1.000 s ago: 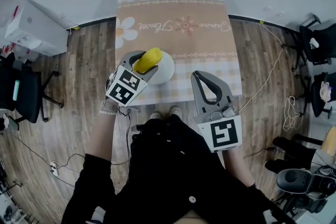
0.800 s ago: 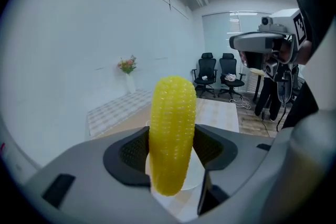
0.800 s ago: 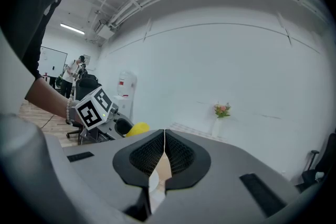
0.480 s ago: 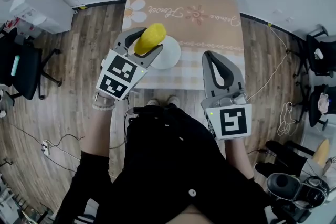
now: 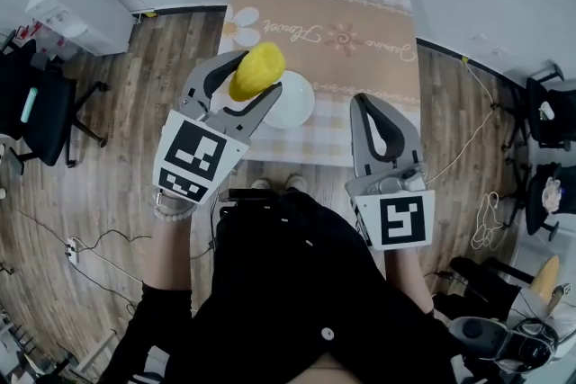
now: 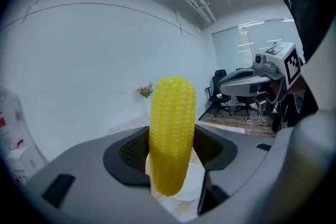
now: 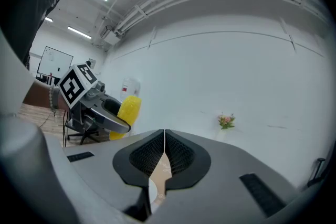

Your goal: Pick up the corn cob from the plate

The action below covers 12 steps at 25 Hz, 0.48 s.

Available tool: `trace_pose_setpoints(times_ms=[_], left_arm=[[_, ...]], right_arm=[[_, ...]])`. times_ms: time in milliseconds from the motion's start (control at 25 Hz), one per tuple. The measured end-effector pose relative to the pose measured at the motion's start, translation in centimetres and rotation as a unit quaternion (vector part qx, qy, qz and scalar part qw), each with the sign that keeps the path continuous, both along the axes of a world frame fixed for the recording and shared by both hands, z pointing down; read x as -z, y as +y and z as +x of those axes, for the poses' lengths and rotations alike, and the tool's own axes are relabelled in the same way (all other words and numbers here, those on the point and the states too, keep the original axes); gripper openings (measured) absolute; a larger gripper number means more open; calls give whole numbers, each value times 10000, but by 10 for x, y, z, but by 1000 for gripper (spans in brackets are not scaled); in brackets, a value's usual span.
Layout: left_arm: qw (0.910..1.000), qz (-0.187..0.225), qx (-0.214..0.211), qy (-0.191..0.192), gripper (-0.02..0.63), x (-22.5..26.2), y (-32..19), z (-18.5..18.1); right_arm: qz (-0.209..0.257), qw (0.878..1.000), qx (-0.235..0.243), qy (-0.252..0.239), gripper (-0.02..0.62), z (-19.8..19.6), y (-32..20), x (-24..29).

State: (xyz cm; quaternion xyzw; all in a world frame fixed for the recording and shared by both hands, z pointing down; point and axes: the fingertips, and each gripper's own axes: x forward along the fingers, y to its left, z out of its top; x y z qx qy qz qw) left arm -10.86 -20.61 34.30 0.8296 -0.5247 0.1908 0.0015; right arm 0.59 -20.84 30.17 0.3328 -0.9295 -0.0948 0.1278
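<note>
Two grippers show in the head view, and my left gripper (image 5: 250,78) is the busy one. Its jaws are closed on the corn cob (image 5: 257,68), one jaw on each side, around the cob's lower half. The cob is yellow. In the left gripper view it stands up tall between the jaws, with its top poking well above them. In the head view it sits a bit left of the middle of the frame, over the left rim of the white plate (image 5: 295,106). The plate rests on the table (image 5: 360,9) with the checked cloth, near the table's close edge. My right gripper (image 5: 370,101) is just right of the middle, over the table's near right corner. Its jaws are pressed together with nothing between them.
</note>
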Motion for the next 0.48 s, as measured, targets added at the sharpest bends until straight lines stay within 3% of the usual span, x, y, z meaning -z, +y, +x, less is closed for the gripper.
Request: trace_pose_setpoints(times_ms=[480], left_arm=[[9987,381,309,146,262,39,32,0]], right_arm=[[187,9997,6,-157,43,-3,-6,15]])
